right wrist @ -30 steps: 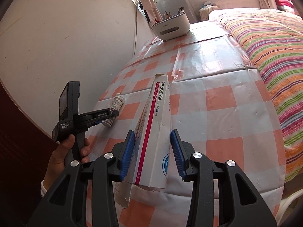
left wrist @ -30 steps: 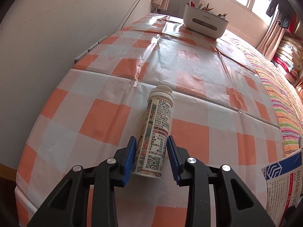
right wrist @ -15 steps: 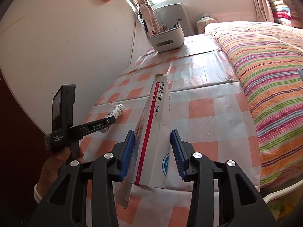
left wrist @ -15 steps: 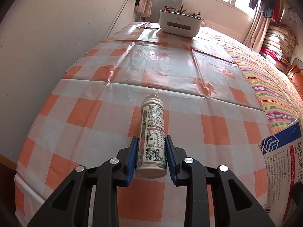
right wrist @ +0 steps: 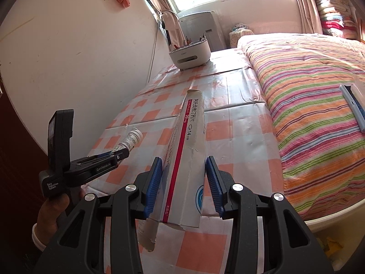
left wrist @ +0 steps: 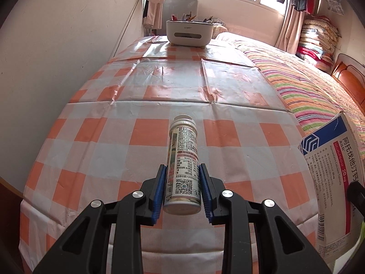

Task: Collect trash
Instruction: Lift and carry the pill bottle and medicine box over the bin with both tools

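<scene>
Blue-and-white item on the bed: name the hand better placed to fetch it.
Right, likely: the item lies right of the right gripper; the left gripper is farther left. Both are full, though: bottle, box.

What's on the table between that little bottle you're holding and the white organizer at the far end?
Nothing: in the left wrist view only bare checked tablecloth lies between the bottle and the organizer.

checkered table [left wrist: 114,137], white organizer [left wrist: 189,33] at far end
</scene>
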